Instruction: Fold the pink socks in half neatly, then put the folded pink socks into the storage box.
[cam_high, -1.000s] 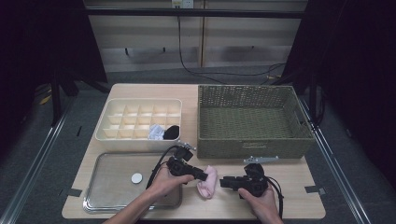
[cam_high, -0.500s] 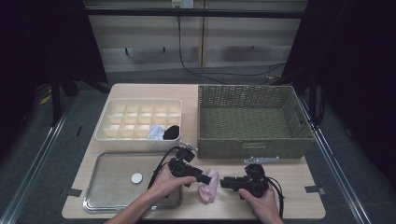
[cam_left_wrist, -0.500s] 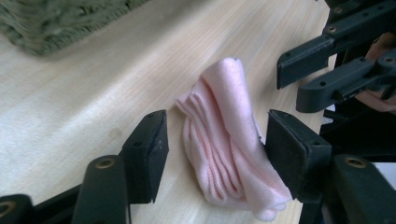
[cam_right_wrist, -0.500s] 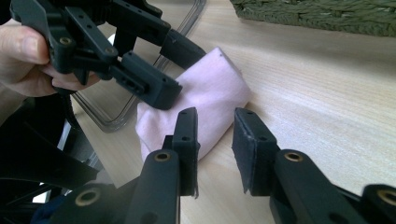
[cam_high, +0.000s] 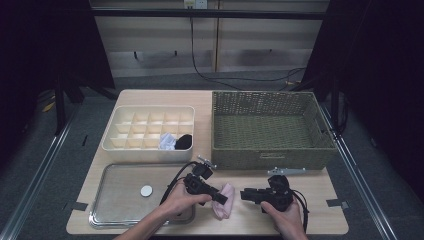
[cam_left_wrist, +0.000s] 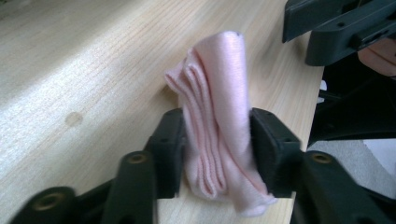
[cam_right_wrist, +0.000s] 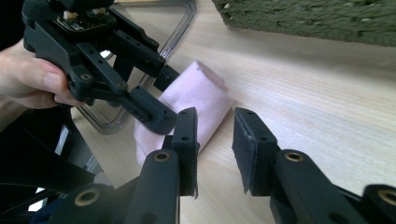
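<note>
Spanning the scene, the desk (cam_high: 320, 220) offers bare wood between the wicker basket (cam_high: 272, 127) and its near edge. There the folded pink cloth (cam_high: 223, 200) lies, long axis front-to-back, pinched by the left tool (cam_left_wrist: 217, 144); the right tool (cam_right_wrist: 215, 149), spread, waits just right of it.

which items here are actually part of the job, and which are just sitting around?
In the job:
- pink folded cloth, clamped by the left gripper
- right gripper, open, beside the cloth

Lying about:
- wicker basket
- compartment box with white and black items inside
- metal tray with a small white disc
</note>
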